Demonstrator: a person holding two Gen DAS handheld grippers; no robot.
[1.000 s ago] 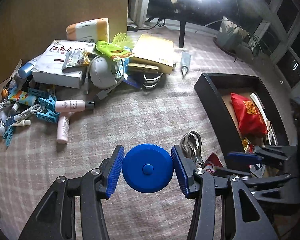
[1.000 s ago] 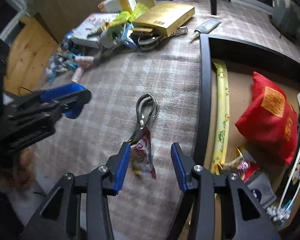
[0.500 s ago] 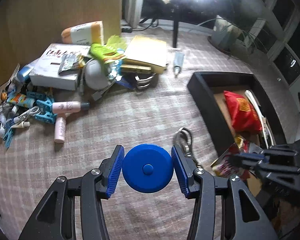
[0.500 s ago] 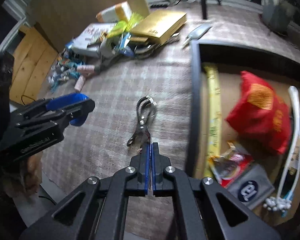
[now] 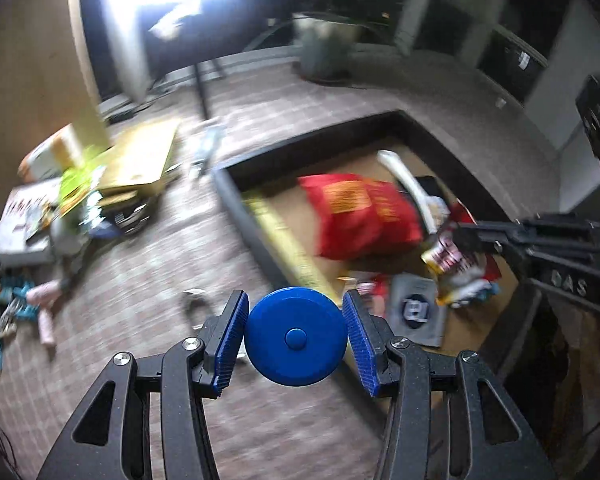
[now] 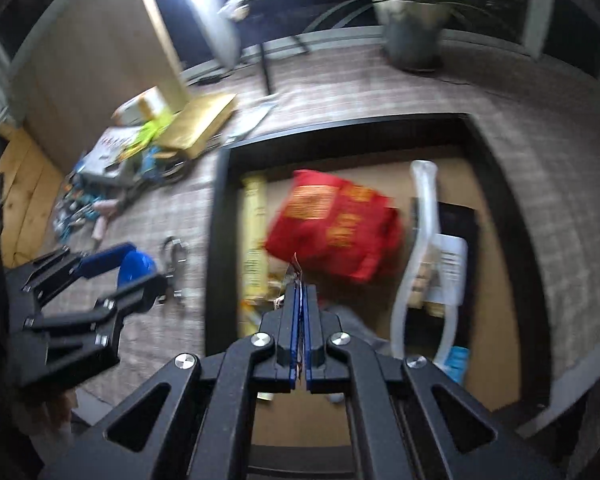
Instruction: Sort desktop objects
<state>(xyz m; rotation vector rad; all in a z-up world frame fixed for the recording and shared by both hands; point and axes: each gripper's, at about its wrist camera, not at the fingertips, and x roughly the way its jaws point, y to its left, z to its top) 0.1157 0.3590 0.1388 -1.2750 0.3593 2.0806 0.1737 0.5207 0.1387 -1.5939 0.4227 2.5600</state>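
My left gripper (image 5: 296,338) is shut on a round blue tape measure (image 5: 295,340) and holds it in the air by the near left wall of the black tray (image 5: 240,204). My right gripper (image 6: 300,304) is shut on a small red and white snack packet; in the left wrist view the packet (image 5: 456,264) hangs over the inside of the tray. In the right wrist view only the packet's thin edge (image 6: 296,268) shows between the pads. The tray (image 6: 216,216) holds a red bag (image 6: 332,220), a yellow tube (image 6: 254,220) and a white hanger (image 6: 420,232).
Metal clippers (image 6: 174,256) lie on the checked cloth left of the tray. A pile of books, boxes, tubes and clips (image 5: 80,196) sits at the far left. A plant pot (image 6: 412,36) stands at the back.
Both grippers have swung to the right, toward the tray. The right gripper has carried the snack packet from the cloth to above the tray. The left gripper still holds the tape measure.
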